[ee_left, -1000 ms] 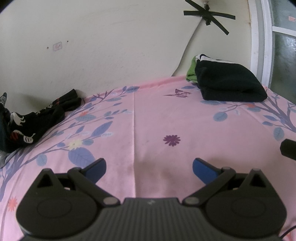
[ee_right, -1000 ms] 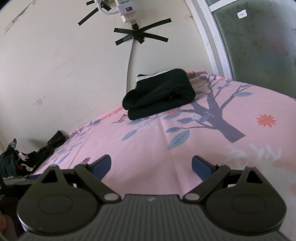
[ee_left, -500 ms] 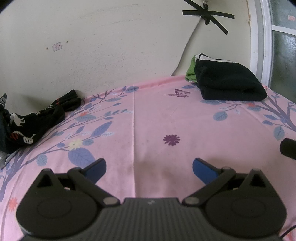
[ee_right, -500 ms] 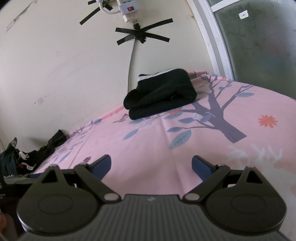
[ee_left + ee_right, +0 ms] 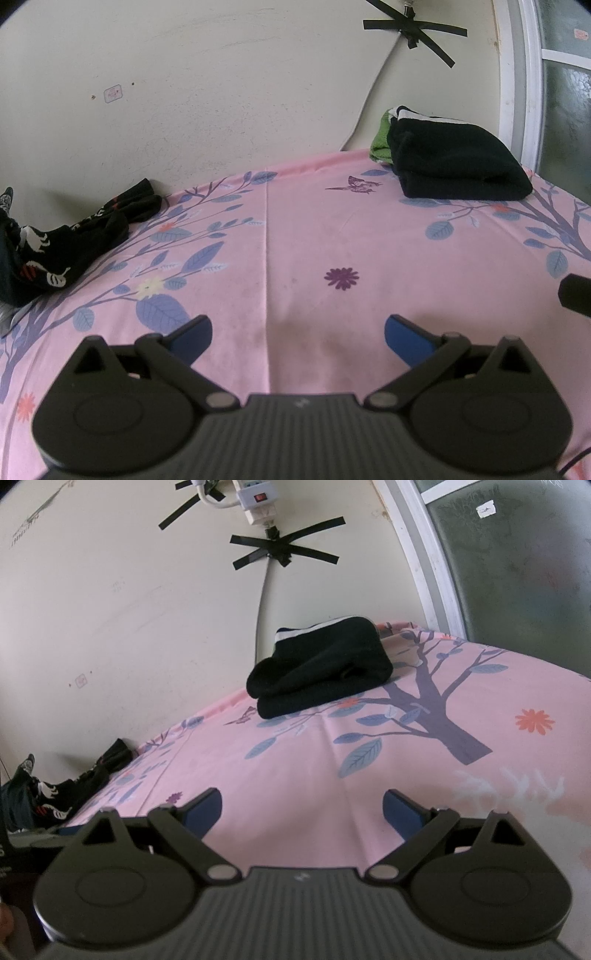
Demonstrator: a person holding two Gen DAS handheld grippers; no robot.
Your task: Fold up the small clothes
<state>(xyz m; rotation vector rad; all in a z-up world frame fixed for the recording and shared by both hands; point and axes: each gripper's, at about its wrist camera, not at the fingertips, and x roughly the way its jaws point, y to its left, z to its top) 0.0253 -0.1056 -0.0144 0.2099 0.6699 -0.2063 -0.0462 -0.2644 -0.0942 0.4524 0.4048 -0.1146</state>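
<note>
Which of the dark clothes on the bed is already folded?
The plain black garment near the window, a neat squared stack. The printed black clothes on the left lie crumpled and loose by the wall.

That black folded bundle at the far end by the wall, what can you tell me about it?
The black folded garment looks like soft, thick knit, doubled into a neat stack with a white stripe along its top rear edge. It lies flat on the pink floral sheet near the wall, with something green tucked behind it. Neither gripper touches it.

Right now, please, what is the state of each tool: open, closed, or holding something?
Left tool: open, holding nothing, above the pink sheet.
Right tool: open, holding nothing.
</note>
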